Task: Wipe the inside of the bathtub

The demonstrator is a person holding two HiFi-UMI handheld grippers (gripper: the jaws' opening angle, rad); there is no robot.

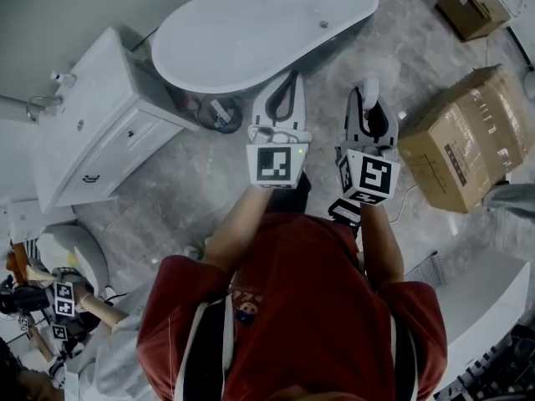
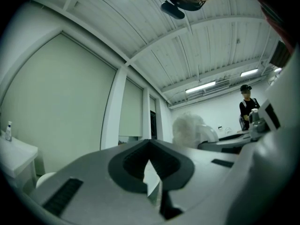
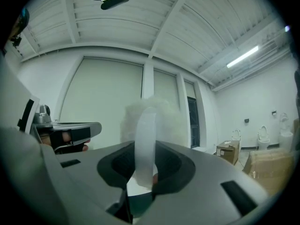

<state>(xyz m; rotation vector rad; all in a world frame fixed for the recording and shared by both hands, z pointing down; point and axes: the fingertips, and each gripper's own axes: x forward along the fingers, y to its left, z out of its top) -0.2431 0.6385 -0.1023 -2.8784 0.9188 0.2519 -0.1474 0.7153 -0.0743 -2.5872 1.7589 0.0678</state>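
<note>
Nearest in the head view is the person's red shirt point(image 1: 292, 307), both forearms raised ahead of the chest. The left gripper point(image 1: 288, 82) and right gripper point(image 1: 368, 103) sit side by side, close but apart, each with its marker cube facing the camera.

Left tongs: narrow, tips together, nothing between them. Only a small slit of background shows lower down in the left gripper view.

Right tongs: clamped on the pale strip handle of a fluffy white wiper point(image 3: 145, 123). Its fluffy head stands up past the tips. Both gripper views look up at walls and ceiling lights, so the tongs are tilted upward.

Below them is a grey marbled floor point(image 1: 209, 190). Past the tongs lies the white bathtub point(image 1: 251, 32), freestanding, inside facing up, drain hole near its right end. Neither tongs nor wiper touches it.

Left of the tub is a white vanity cabinet point(image 1: 100, 140) with a tap on top. To the right is a large cardboard box point(image 1: 460, 140), and a smaller box point(image 1: 472, 7) sits farther back. Bottom left, another person point(image 1: 75, 307) is partly in frame.
</note>
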